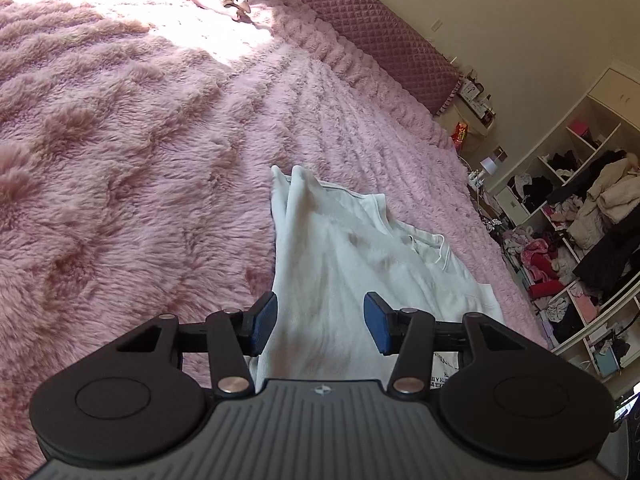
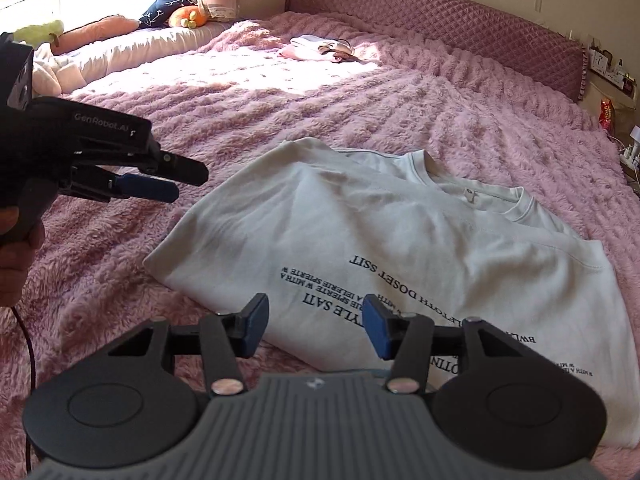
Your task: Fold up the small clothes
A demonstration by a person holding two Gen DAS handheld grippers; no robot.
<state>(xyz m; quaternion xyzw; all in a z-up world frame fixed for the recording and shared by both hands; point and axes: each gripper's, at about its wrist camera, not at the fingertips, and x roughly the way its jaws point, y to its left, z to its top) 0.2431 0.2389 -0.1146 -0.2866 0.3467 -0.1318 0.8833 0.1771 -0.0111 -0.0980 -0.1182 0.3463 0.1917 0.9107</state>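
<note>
A white T-shirt (image 2: 400, 240) with black lettering lies partly folded, collar away, on the bed.

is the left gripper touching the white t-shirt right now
Apart. In the right wrist view the left gripper hangs above the pink blanket, jaws empty, with blanket visible between its tips and the white t-shirt.

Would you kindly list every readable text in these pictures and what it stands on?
"GenRobot.AI": on the left hand-held gripper.
"DOSET SSIT": upside down on the white T-shirt.
"YLE SATI": T-shirt print, partly hidden.
Smaller T-shirt lines: too small to read.
Red snack bag: blurred.
</note>
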